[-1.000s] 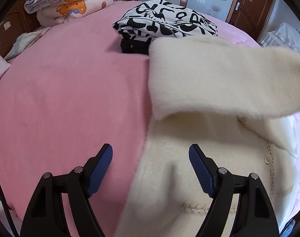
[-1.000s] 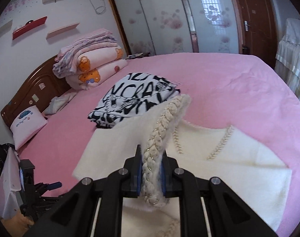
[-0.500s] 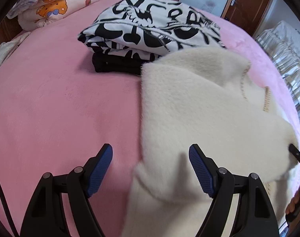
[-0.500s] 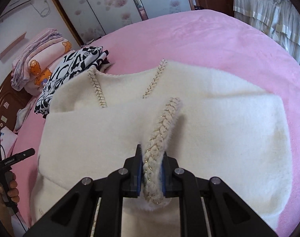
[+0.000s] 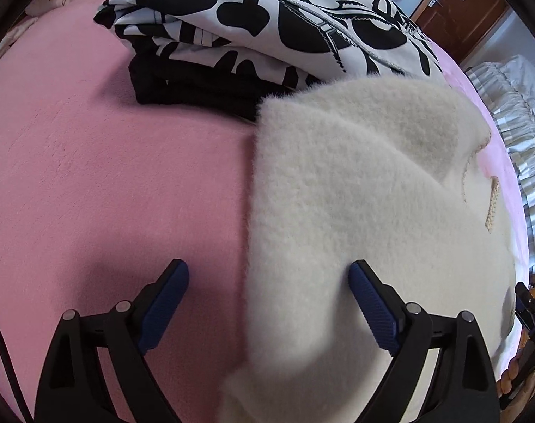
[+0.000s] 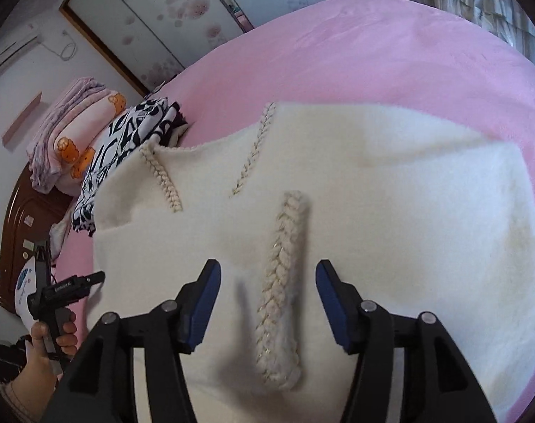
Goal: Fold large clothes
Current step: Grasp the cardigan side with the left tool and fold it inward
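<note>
A fluffy cream coat [image 6: 390, 194] with braided trim lies spread on the pink bed [image 6: 390, 53], one sleeve folded across its body. My right gripper [image 6: 265, 299] is opening; the sleeve's braided cuff [image 6: 285, 264] lies between its jaws, and the pads stand clear of it. In the left wrist view my left gripper [image 5: 269, 303] is low over the coat's left edge [image 5: 338, 194] with its jaws opening wide. The coat's edge sits between them; the right pad [image 5: 369, 303] rests against the fur, and the left pad hangs over the pink sheet [image 5: 108, 176].
A folded black-and-white garment [image 5: 267, 10] on a black one [image 5: 204, 88] lies just beyond the coat. Folded pink blankets [image 6: 73, 123] and a wooden headboard [image 6: 17, 229] are at the bed's head. A hand [image 6: 52, 338] holds the left gripper's handle. A frilled white bed skirt [image 5: 521, 141] hangs right.
The right gripper lowered the braided cuff onto the coat and let go of it. The left gripper moved forward and down along the coat's edge, toward the folded garments, and widened.
</note>
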Tool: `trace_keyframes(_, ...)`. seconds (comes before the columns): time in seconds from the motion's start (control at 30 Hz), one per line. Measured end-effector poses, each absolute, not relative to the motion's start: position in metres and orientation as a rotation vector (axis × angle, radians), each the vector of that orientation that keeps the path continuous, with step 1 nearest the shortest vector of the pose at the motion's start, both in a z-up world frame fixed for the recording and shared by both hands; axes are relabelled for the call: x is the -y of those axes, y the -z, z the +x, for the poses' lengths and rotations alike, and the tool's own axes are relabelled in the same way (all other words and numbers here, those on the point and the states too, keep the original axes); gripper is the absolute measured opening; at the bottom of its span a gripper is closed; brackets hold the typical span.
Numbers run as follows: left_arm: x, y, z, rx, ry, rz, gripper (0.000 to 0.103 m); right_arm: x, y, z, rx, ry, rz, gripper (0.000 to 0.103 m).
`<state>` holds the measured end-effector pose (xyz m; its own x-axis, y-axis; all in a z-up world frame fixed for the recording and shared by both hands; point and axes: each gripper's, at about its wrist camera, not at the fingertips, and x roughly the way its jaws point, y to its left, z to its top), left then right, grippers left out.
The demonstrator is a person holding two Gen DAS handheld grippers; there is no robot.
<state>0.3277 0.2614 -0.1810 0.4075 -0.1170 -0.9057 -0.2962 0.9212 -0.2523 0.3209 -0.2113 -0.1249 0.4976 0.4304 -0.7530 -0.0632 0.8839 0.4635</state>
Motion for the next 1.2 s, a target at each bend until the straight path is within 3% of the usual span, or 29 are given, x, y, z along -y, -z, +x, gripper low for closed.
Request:
trace_keyframes(0.03, -0.261, 0.180, 0.331, -1.148, -0.123, -0.405, 0.089, 0.211, 0.128, 0.328, -1.021, -0.306, 0.418, 0.056)
trace_keyframes(0.1, -0.257, 0.174, 0.338, -1.125, -0.118, -0.397, 0.065, 0.206, 0.131, 0.339, -1.029, -0.295, 0.418, 0.056)
trace_keyframes(0.13, -0.252, 0.170, 0.341, -1.113, -0.093, -0.401, 0.038, 0.201, 0.130, 0.343, -1.025, -0.292, 0.402, 0.056)
trace_keyframes(0.17, -0.246, 0.164, 0.345, -1.110, -0.121, -0.373, 0.029, 0.196, 0.129, 0.347, -1.026, -0.284, 0.372, 0.056)
trace_keyframes(0.2, -0.240, 0.159, 0.347, -1.100, -0.155, -0.328, 0.023, 0.188, 0.126, 0.348, -1.023, -0.275, 0.316, 0.033)
trace_keyframes(0.23, -0.233, 0.155, 0.348, -1.088, -0.181, -0.275, 0.016, 0.182, 0.123, 0.348, -1.020, -0.257, 0.252, 0.016)
trace_keyframes(0.43, -0.227, 0.174, 0.347, -1.093, -0.264, -0.224, 0.020, 0.190, 0.145, 0.351, -1.053, -0.205, 0.274, 0.017)
trace_keyframes(0.5, -0.223, 0.165, 0.344, -1.082, -0.286, -0.198, 0.026, 0.190, 0.138, 0.346, -1.056, -0.184, 0.272, 0.022)
trace_keyframes(0.53, -0.218, 0.159, 0.340, -1.082, -0.301, -0.169, 0.034, 0.188, 0.132, 0.342, -1.061, -0.163, 0.242, 0.025)
trace_keyframes(0.63, -0.204, 0.134, 0.313, -1.035, -0.298, -0.116, 0.041, 0.181, 0.109, 0.323, -0.999, -0.079, 0.101, 0.036)
trace_keyframes(0.73, -0.190, 0.106, 0.281, -0.932, -0.301, -0.134, 0.054, 0.171, 0.087, 0.300, -0.920, -0.084, 0.060, 0.036)
trace_keyframes(0.9, -0.158, 0.098, 0.244, -0.923, -0.149, -0.220, 0.054, 0.114, 0.080, 0.266, -0.922, -0.311, 0.089, 0.036)
trace_keyframes(1.07, -0.115, 0.129, 0.251, -1.013, -0.126, -0.136, 0.050, 0.054, 0.094, 0.242, -0.943, -0.437, -0.026, 0.036)
trace_keyframes(1.2, -0.122, 0.150, 0.251, -1.063, -0.136, -0.139, 0.049, 0.065, 0.118, 0.238, -0.987, -0.347, -0.120, 0.034)
